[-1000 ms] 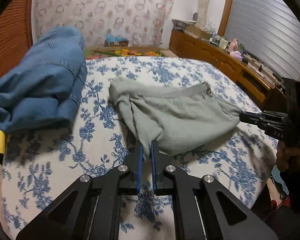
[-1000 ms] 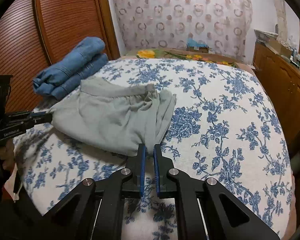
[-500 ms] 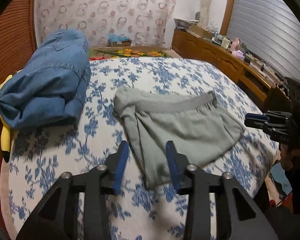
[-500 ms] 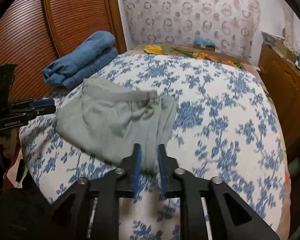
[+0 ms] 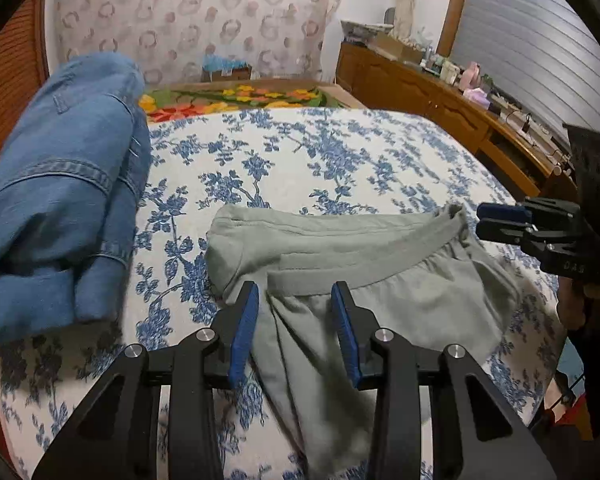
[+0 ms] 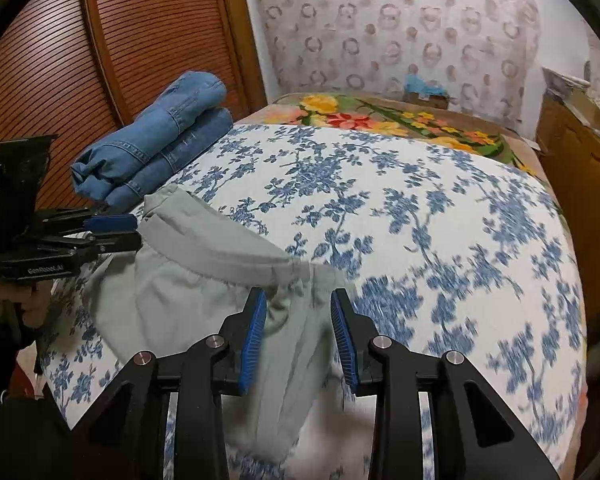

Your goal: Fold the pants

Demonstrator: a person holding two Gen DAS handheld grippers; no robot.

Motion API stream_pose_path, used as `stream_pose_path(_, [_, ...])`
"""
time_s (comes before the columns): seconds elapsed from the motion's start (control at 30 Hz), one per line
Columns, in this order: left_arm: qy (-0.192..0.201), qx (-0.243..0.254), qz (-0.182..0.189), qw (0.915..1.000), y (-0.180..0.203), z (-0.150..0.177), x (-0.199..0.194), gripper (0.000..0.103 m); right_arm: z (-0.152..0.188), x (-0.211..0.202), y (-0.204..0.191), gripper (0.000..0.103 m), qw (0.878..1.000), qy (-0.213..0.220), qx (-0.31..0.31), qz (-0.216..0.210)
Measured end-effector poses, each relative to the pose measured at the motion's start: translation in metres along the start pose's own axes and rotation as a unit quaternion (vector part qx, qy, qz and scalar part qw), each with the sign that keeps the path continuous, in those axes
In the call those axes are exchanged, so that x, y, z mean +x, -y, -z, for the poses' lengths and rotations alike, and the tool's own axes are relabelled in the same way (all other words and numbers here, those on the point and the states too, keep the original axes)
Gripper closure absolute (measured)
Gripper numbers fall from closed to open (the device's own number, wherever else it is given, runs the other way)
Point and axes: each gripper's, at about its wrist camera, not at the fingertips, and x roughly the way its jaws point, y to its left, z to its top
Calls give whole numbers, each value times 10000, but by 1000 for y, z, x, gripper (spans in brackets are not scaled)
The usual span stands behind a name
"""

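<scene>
- Grey-green cotton pants (image 5: 384, 280) with a lighter grey elastic waistband (image 6: 220, 246): they lie folded over on the near half of the bed, the waistband edge running across the far side of the bundle and a narrower fold of cloth trailing toward the near edge of the mattress.
- Left gripper (image 5: 294, 328), black with blue-padded fingers (image 5: 242, 330): its jaws stand wide apart over the near part of the pants, one pad on each side of a fold, gripping nothing. In the right wrist view it appears at the left end of the waistband (image 6: 112, 232); from that side the gap cannot be judged.
- Right gripper (image 6: 298, 338), of the same build: its jaws are likewise spread wide, straddling the bunched end of the waistband without closing on it. The left wrist view shows it just beside that same corner of the cloth (image 5: 500, 222).
- White bedspread with blue floral print (image 6: 420, 216): it covers the bed under the pants.
- Folded blue denim jeans (image 5: 60, 200): they are stacked at the left edge of the bed, apart from the pants.
- Brown slatted wooden door (image 6: 148, 32): it stands behind the jeans.
</scene>
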Motion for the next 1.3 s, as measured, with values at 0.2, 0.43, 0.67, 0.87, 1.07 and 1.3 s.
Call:
stream_pose_path(0.2, [-87,31,85,9999,-3,-1,11,63,-11,27,0,68,9997,-131,-102,-188])
stream_pose_path(0.43, [-10,282,121,9995,3,-3,9,79,-12,46,1,68,9991,-254,-175,-306])
stream_pose_path(0.67, [390,390,254,9982,11,-10,-16,94,-11,37,6,92,9986,-110,-112,-502])
stream_pose_path(0.87, [733,331,270,9964,14,-22,-33,94,-14,12,4,96,9982,321,-160,-473])
stream_pose_path(1.07, [372,406,-141,9984,10,-24,-3,94,-12,18,0,96,9994,273,-137,-173])
stream_pose_path(1.3, [52,289,-242,9993,2,-17,17,89,-13,42,-9,96,9998,-65,-173,105])
